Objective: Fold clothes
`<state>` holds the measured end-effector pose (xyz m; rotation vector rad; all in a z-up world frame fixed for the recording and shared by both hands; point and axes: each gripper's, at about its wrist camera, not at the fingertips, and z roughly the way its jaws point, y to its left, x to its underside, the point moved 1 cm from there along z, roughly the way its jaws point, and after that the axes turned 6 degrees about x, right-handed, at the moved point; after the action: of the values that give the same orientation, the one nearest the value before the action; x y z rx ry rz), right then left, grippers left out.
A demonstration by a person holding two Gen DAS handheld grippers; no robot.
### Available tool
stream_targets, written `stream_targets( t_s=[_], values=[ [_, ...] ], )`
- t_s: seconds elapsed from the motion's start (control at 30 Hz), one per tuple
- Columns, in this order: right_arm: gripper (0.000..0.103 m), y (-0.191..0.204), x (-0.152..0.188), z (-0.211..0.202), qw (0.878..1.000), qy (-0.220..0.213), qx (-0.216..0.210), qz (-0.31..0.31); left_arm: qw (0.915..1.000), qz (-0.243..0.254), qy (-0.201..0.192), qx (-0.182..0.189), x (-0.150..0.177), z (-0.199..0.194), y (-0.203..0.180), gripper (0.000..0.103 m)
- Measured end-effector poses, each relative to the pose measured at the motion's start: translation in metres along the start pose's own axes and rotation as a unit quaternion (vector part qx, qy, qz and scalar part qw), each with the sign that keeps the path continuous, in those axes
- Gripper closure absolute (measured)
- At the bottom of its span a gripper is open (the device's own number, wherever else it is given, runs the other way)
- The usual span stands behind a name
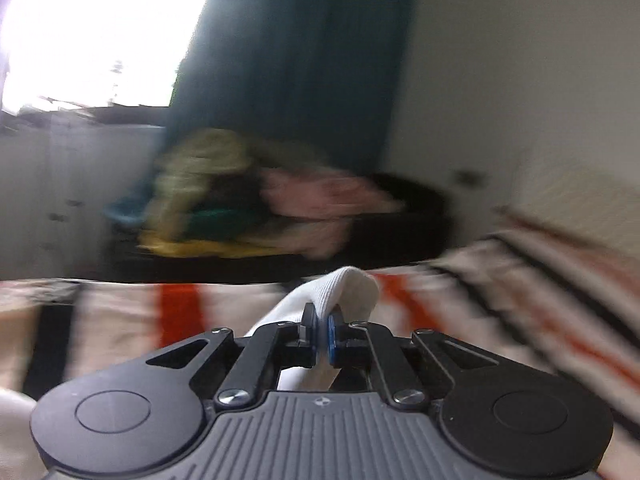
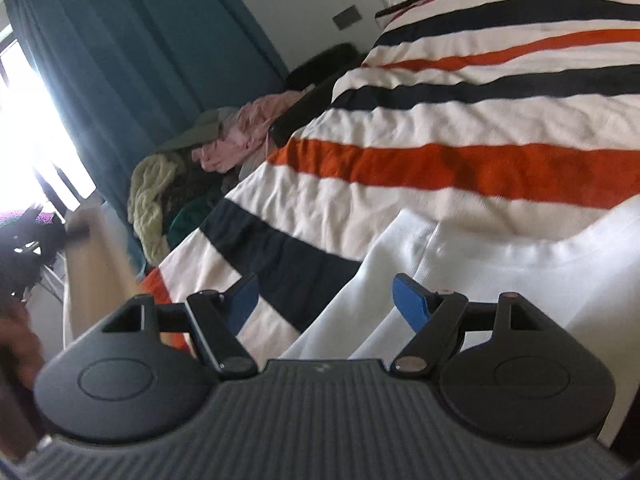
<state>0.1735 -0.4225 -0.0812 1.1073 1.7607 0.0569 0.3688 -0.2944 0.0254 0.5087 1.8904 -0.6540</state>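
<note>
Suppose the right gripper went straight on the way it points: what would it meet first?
Probably the white garment lying on the striped bedcover; the right gripper is open just above it, though depth is unclear.

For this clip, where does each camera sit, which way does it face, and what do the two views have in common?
Left wrist: sits on the left gripper, looking across the striped bedspread toward a blurred clothes pile and teal curtain; its jaws are shut on white garment fabric.
Right wrist: sits on the right gripper, looking along the bed; jaws open above the white garment; a blurred hand shows at left.
Shared: bedspread, white garment, clothes pile, curtain.
</note>
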Motion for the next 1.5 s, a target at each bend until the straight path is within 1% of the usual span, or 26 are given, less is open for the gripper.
stream_targets(
  t_s=[0.03,0.1,0.2,0.23,0.27,0.37,0.43,0.47,0.53,0.6,0.63,0.7,0.77,0.83,0.9,0.93,1.0,1.07,1.13,1.3,1.33,1.37,1.4,1.43,1.47,1.5],
  values=[
    [0.026,-0.002,-0.001,-0.001,1.000,-0.003,0.002,0.003,0.9998,0.002,0.003,0.019,0.000,-0.001,-0.010,0.094],
    [0.026,-0.005,-0.003,-0.001,1.000,-0.008,0.008,0.006,0.9996,0.017,0.010,0.020,0.006,-0.005,-0.023,0.085],
    [0.026,-0.009,-0.004,0.000,1.000,-0.007,0.012,0.008,0.9994,-0.003,0.027,0.021,0.020,-0.024,-0.020,0.068],
    [0.026,-0.009,-0.003,0.001,1.000,-0.005,0.009,0.009,0.9992,-0.013,0.034,0.017,0.025,-0.034,-0.016,0.054],
    [0.026,-0.009,-0.003,0.001,1.000,-0.004,0.007,0.009,0.9990,-0.025,0.037,0.006,0.032,-0.050,-0.009,0.045],
    [0.026,-0.004,0.000,-0.003,1.000,-0.004,-0.006,0.002,0.9960,-0.074,0.039,-0.031,0.060,-0.116,0.030,0.037],
    [0.026,0.000,0.002,-0.004,1.000,0.005,-0.025,-0.003,0.9914,-0.105,0.043,-0.065,0.079,-0.164,0.062,0.032],
    [0.026,0.002,0.003,-0.004,0.999,0.011,-0.035,-0.005,0.9877,-0.120,0.045,-0.090,0.088,-0.190,0.078,0.030],
    [0.027,0.012,0.008,-0.006,0.997,0.027,-0.068,-0.025,0.9751,-0.145,0.051,-0.160,0.109,-0.243,0.103,0.029],
    [0.027,0.024,0.014,-0.010,0.992,0.040,-0.105,-0.051,0.9581,-0.155,0.054,-0.235,0.126,-0.292,0.112,0.024],
    [0.027,0.030,0.018,-0.012,0.989,0.046,-0.128,-0.063,0.9521,-0.150,0.054,-0.261,0.134,-0.312,0.114,0.021],
    [0.027,0.042,0.026,-0.016,0.981,0.057,-0.160,-0.092,0.9518,-0.116,0.046,-0.280,0.147,-0.339,0.110,0.019],
    [0.027,0.047,0.031,-0.012,0.975,0.086,-0.181,-0.095,0.9486,-0.133,0.027,-0.286,0.159,-0.357,0.116,0.015],
    [0.027,0.048,0.035,-0.010,0.974,0.100,-0.179,-0.094,0.9448,-0.184,0.010,-0.271,0.173,-0.368,0.129,0.015],
    [0.027,0.051,0.039,-0.011,0.975,0.092,-0.171,-0.108,0.9429,-0.213,-0.009,-0.256,0.187,-0.370,0.138,0.015],
    [0.027,0.053,0.040,-0.011,0.975,0.091,-0.171,-0.110,0.9429,-0.204,-0.013,-0.263,0.193,-0.367,0.140,0.014],
    [0.027,0.055,0.038,-0.005,0.974,0.099,-0.179,-0.095,0.9408,-0.155,-0.009,-0.301,0.206,-0.355,0.139,0.012],
    [0.028,0.060,0.037,0.006,0.976,0.102,-0.166,-0.092,0.9308,-0.119,0.011,-0.346,0.217,-0.339,0.138,0.011],
    [0.035,0.067,0.036,0.019,0.979,0.104,-0.151,-0.092,0.9304,-0.130,0.018,-0.342,0.225,-0.332,0.146,0.011],
    [0.036,0.093,0.033,0.065,0.984,0.101,-0.101,-0.107,0.9329,-0.166,0.001,-0.320,0.230,-0.327,0.156,0.011],
    [0.039,0.102,0.031,0.074,0.984,0.102,-0.094,-0.111,0.9331,-0.172,-0.005,-0.316,0.231,-0.330,0.157,0.010],
    [0.046,0.111,0.028,0.082,0.984,0.103,-0.088,-0.116,0.9327,-0.181,-0.011,-0.312,0.232,-0.332,0.158,0.009],
    [0.064,0.120,0.025,0.090,0.984,0.104,-0.081,-0.121,0.9319,-0.190,-0.017,-0.308,0.232,-0.333,0.161,0.009],
    [0.090,0.129,0.022,0.099,0.984,0.106,-0.075,-0.125,0.9310,-0.200,-0.023,-0.304,0.232,-0.334,0.163,0.009],
    [0.094,0.138,0.019,0.107,0.983,0.107,-0.068,-0.130,0.9295,-0.210,-0.030,-0.302,0.232,-0.336,0.165,0.009],
    [0.095,0.147,0.013,0.115,0.984,0.113,-0.063,-0.124,0.9271,-0.219,-0.037,-0.302,0.232,-0.337,0.167,0.009]
  ],
)
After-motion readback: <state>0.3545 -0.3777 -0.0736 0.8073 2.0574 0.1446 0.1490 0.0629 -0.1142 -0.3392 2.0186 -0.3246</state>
